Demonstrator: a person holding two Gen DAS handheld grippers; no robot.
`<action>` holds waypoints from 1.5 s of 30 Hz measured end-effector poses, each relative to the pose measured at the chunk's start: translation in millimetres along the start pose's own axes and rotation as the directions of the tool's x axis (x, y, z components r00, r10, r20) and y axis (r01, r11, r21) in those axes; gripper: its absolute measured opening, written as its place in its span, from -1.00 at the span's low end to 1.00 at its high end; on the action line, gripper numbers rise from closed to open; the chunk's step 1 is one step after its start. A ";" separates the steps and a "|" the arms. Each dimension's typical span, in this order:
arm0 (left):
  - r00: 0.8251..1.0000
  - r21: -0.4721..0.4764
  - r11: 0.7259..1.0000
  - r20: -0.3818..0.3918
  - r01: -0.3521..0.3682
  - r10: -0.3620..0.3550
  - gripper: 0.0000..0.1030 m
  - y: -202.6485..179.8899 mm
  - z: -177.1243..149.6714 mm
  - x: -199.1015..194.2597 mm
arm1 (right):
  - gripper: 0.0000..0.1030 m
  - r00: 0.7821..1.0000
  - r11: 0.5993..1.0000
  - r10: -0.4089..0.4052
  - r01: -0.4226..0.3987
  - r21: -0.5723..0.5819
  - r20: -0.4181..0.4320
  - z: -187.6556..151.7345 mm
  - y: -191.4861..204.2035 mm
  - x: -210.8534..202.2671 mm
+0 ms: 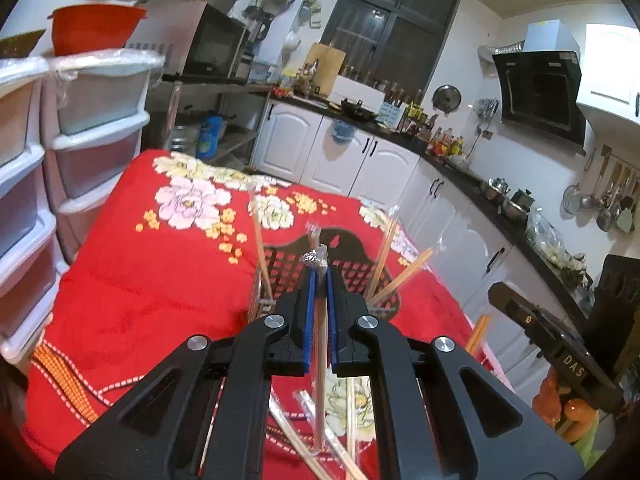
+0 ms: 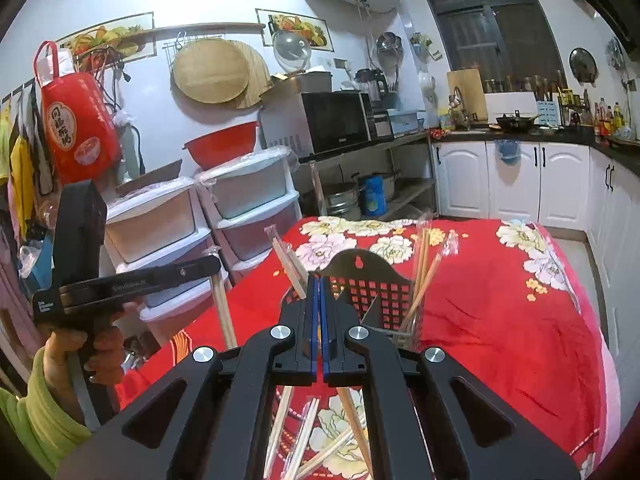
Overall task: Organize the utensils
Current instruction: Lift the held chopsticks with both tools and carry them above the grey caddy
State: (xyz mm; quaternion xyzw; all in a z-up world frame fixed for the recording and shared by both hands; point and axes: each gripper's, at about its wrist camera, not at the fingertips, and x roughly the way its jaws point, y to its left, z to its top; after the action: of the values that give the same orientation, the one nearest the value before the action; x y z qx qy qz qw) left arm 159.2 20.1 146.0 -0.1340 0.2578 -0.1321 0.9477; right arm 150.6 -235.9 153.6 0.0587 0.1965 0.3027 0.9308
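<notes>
**Wrapped chopsticks held above the basket**

Clenched on a clear-wrapped pair of wooden chopsticks [image 1: 320, 340], the left gripper [image 1: 319, 276] holds them over the dark brown plastic lattice basket [image 1: 352, 276] on the red floral tablecloth [image 1: 152, 280]. Right gripper [image 2: 319, 284] is pressed closed, grasping nothing. Loose wrapped chopsticks [image 2: 320, 432] lie at six o'clock from the basket.
</notes>
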 end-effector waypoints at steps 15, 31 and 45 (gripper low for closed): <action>0.994 0.064 0.997 0.104 -0.038 0.032 -0.97 -19.9 59.8 -2.0 | -0.98 0.996 0.999 0.001 0.002 -0.032 0.086 59.8 -0.1 19.9; 0.952 0.062 0.987 0.279 -0.149 0.126 -0.97 -23.6 120.0 2.1 | -0.98 0.989 1.000 -0.010 0.013 -0.016 0.148 126.2 -10.9 61.3; 0.938 0.057 0.977 0.297 -0.204 0.179 -0.97 -17.3 110.7 47.1 | -0.98 0.983 1.000 -0.020 0.017 0.016 0.184 125.5 -26.8 100.9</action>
State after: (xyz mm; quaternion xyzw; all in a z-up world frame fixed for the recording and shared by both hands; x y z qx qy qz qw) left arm 253.3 9.6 222.2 -0.0849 0.1218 -0.0291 0.9885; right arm 290.2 -197.2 229.2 0.0914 0.1123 0.2859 0.9473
